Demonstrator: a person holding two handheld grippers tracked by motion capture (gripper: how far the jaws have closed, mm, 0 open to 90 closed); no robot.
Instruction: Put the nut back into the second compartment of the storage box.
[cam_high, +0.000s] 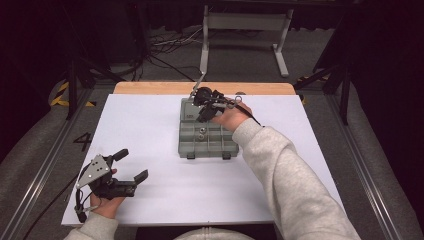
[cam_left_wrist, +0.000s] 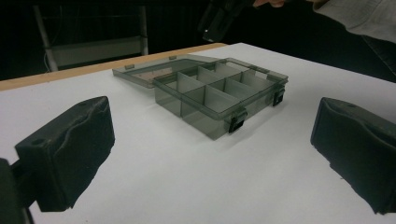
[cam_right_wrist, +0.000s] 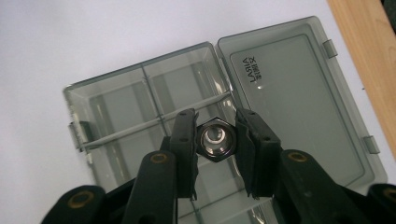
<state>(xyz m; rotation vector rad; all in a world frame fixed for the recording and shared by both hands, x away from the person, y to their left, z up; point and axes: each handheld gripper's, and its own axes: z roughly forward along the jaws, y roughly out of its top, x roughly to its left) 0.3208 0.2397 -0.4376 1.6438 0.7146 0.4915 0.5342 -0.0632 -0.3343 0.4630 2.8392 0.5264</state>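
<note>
My right tongs (cam_right_wrist: 217, 140) pinch a steel nut (cam_right_wrist: 216, 139) by its flats above the open box (cam_right_wrist: 154, 116), at my twelve o'clock. It looks small, hard and slippery. My left tongs (cam_high: 131, 165) hang open, empty.

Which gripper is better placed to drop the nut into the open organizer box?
Right. The right gripper already clamps the hex nut above the box compartments; the left gripper sits open, off toward the table's near edge.
</note>
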